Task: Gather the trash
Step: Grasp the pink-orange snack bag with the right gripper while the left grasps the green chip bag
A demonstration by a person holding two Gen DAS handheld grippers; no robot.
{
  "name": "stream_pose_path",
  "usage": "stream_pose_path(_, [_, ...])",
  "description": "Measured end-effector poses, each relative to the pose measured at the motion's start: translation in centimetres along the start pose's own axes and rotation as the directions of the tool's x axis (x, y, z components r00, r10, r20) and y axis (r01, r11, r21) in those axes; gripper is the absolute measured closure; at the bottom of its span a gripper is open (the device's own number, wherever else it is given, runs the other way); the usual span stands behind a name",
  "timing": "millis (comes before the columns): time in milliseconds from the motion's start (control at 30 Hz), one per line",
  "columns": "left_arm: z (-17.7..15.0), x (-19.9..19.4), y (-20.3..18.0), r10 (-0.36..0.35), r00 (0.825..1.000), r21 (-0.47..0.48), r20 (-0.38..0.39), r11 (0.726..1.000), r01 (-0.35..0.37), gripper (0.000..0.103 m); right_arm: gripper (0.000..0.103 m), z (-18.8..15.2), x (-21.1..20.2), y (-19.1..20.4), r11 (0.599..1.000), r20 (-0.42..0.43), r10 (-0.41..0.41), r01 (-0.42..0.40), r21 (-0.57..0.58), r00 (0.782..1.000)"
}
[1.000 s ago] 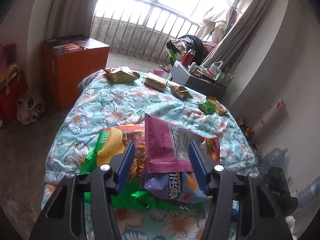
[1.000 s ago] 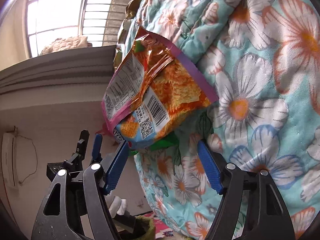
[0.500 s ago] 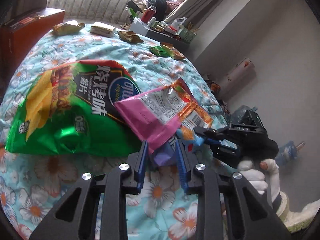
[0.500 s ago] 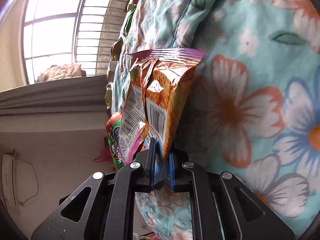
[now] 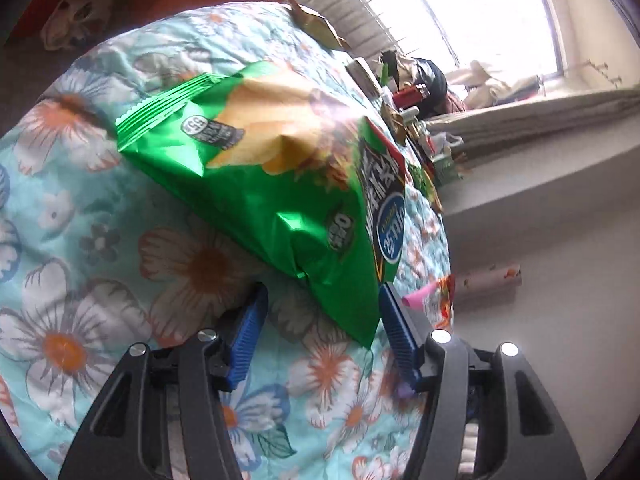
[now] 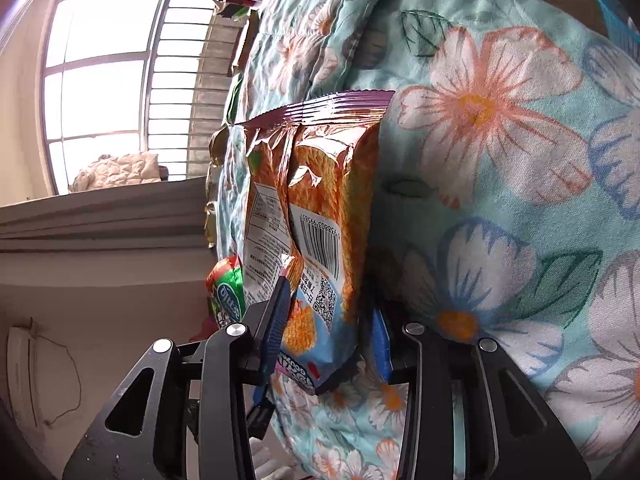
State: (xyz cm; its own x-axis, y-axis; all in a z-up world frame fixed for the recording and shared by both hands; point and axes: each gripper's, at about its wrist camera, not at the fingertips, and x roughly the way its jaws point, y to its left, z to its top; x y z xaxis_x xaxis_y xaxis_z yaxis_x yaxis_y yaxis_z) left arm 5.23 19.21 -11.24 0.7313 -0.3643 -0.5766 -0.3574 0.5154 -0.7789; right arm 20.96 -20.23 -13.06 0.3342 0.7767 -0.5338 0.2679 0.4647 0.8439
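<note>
Left gripper (image 5: 320, 336): jaws spread, just reopened, straddling the near corner of the green chip bag (image 5: 280, 168) lying on the floral quilt (image 5: 80, 240); pads not pressing. Risk: foil slides away on closing.

Right gripper (image 6: 326, 336): jaws partly reopened around the orange snack packet (image 6: 316, 200) at the quilt's edge; contact uncertain. Risk: packet drops off the edge.

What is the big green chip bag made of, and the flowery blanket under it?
Green chip bag: looks like thin shiny plastic or foil film; it glints and creases sharply, with a crimped end.
Flowery blanket: looks like soft matte cloth, probably quilted; stitched lines and puffy folds show.
</note>
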Motion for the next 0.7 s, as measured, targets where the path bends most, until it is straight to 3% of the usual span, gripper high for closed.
stream_pose_path(100, [1.1, 0.3, 0.2, -0.025, 0.997, -0.042, 0.069, 0.999, 0.028, 0.048, 0.066, 0.1, -0.2, 0.1, 1.0, 0.017, 0.003, -0.003, 0.011, 1.0])
stream_pose_path(200, [1.6, 0.4, 0.1, -0.005, 0.994, -0.051, 0.113, 0.999, 0.011, 0.049, 0.07, 0.2, -0.2, 0.3, 1.0, 0.03, 0.001, -0.001, 0.019, 1.0])
stream_pose_path(267, [1.9, 0.1, 0.0, -0.002, 0.99, -0.065, 0.144, 0.998, 0.011, 0.053, 0.08, 0.3, -0.5, -0.2, 0.999, 0.029, -0.001, 0.0, 0.036, 1.0])
stream_pose_path(300, [1.9, -0.3, -0.2, 0.006, 0.987, -0.052, 0.161, 0.999, 0.002, 0.059, 0.084, 0.3, -0.5, -0.4, 0.999, 0.027, -0.004, 0.003, 0.047, 1.0])
stream_pose_path(433, [2.3, -1.5, -1.4, 0.02, 0.976, 0.028, 0.217, 0.999, -0.027, 0.078, 0.09, 0.6, -1.6, -1.6, 0.997, 0.018, 0.014, -0.016, 0.074, 1.0])
stream_pose_path(500, [2.5, -2.3, -2.4, 0.031, 0.97, 0.081, 0.24, 0.995, -0.052, 0.081, 0.091, 0.6, -1.7, -1.4, 0.998, 0.016, 0.013, -0.014, 0.069, 1.0])
stream_pose_path(700, [2.9, -4.7, -6.8, 0.021, 0.981, 0.272, 0.19, 0.96, -0.073, 0.094, 0.097, 0.9, -2.3, -0.8, 0.999, -0.01, 0.031, -0.03, 0.033, 0.999])
